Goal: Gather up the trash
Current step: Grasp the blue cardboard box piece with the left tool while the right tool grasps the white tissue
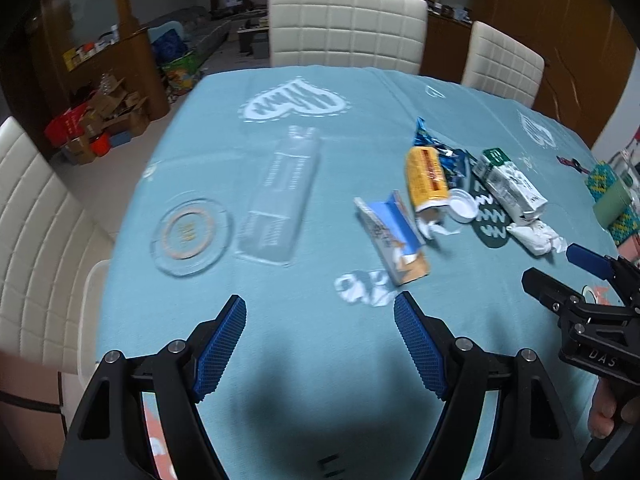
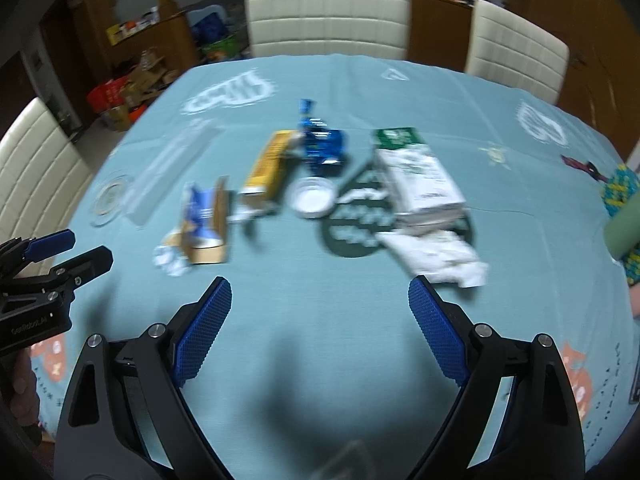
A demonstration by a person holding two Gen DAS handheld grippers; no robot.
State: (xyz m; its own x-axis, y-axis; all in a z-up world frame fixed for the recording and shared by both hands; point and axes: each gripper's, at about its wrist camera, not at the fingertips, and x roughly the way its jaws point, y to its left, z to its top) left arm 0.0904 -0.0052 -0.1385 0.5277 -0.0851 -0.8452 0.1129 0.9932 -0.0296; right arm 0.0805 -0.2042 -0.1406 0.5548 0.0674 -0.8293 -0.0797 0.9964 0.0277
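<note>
Trash lies on a light blue tablecloth (image 1: 320, 168). There is a blue and white carton (image 1: 394, 236), a yellow box (image 1: 426, 178), a blue foil wrapper (image 1: 450, 156), a white lid (image 1: 463, 206), a green and white carton (image 1: 510, 184), crumpled white paper (image 1: 536, 236), a clear plastic tray (image 1: 280, 196) and a clear round lid (image 1: 191, 236). My left gripper (image 1: 320, 304) is open and empty above the near table. My right gripper (image 2: 320, 288) is open and empty, near the crumpled paper (image 2: 436, 256). The blue carton (image 2: 206, 224) lies ahead of it on the left.
White padded chairs (image 1: 346, 26) stand around the table. A green cup on a knitted mat (image 2: 622, 216) sits at the right edge. Cardboard boxes and clutter (image 1: 100, 120) lie on the floor at far left. The right gripper shows in the left wrist view (image 1: 560, 276).
</note>
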